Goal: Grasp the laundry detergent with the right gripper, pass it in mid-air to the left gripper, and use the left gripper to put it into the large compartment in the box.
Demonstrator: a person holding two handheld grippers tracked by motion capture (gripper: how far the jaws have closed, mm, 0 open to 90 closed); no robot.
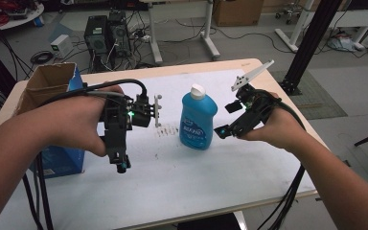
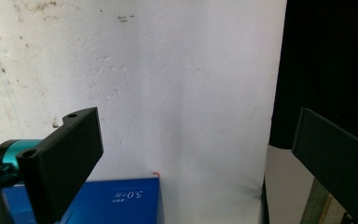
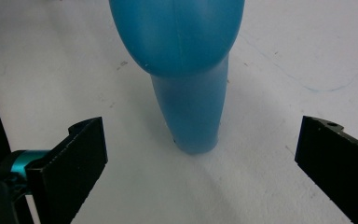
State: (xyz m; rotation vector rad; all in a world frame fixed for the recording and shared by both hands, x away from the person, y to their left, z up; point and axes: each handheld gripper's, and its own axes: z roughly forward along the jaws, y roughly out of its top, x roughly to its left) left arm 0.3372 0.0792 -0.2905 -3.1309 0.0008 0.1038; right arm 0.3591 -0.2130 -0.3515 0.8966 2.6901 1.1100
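From above we see a blue bottle [image 1: 198,120] with a white cap standing upright near the middle of a white-topped desk [image 1: 196,182], its label too blurred for us to read. The right gripper [image 1: 225,130] hovers just beside the bottle at its 3 o'clock, not touching it; in the right gripper view [image 3: 200,140] its jaws stand wide apart with the bottle's blue body [image 3: 186,70] between and beyond them, bare white desk on either side. The left gripper [image 1: 120,165] is held at the bottle's 9 o'clock, well apart from it, tipped down toward the desk; the left gripper view [image 2: 191,154] shows its jaws wide open on nothing, above the white surface, the desk's edge and the dark room beyond it. That same view shows a blue box [image 2: 116,200] with white print that we read upside down as "5.0"; the smaller writing beside it is illegible. From above, the blue box [image 1: 62,160] sits at the desk's 9 o'clock edge, its open cardboard flaps up. The near half of the desk is bare and open.
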